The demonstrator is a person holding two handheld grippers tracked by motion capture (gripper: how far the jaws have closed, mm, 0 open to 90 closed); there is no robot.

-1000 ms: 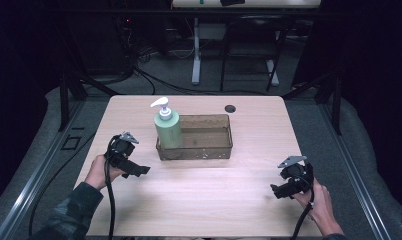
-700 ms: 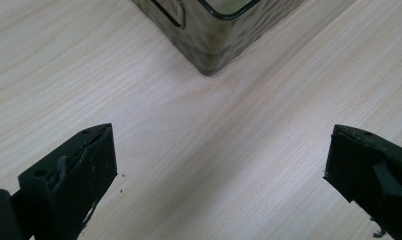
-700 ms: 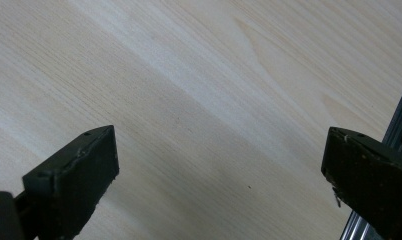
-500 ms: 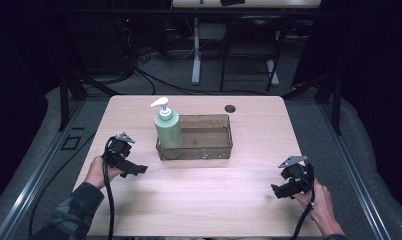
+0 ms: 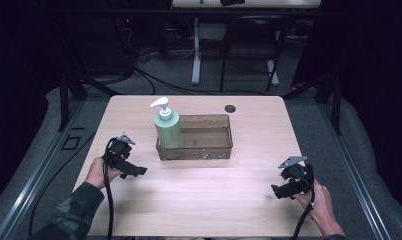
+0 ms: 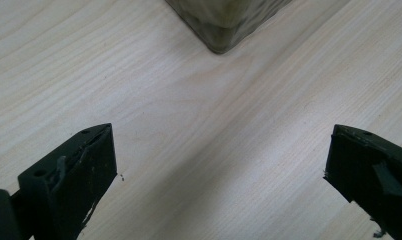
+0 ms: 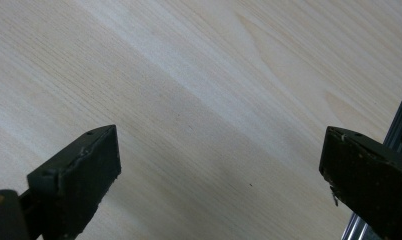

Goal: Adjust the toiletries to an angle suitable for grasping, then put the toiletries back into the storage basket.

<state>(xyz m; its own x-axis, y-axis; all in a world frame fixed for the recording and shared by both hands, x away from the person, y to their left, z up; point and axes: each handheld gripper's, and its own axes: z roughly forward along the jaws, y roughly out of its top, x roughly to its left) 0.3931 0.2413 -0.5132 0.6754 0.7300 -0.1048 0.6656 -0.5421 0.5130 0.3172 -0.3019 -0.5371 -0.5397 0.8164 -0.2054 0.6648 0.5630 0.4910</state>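
A pale green soap bottle [image 5: 168,128] with a white pump stands upright in the left end of a brownish see-through bin [image 5: 209,150] at the middle of the light wooden table [image 5: 204,200]. My left gripper [image 5: 137,171] rests low over the table left of the bin, jaws wide open, with bare wood between them [image 6: 219,165]. A corner of the bin [image 6: 224,25] shows ahead of it in the left gripper view. My right gripper [image 5: 276,192] is near the front right of the table, also open over bare wood [image 7: 219,165].
A small dark round hole [image 5: 230,108] sits in the tabletop behind the bin. The table's right edge and a metal rail [image 7: 389,150] lie close to the right gripper. Table legs and cables [image 5: 154,80] stand on the floor beyond.
The left gripper has drifted slightly toward the person. The right gripper has barely moved. Bottle and bin stay put.
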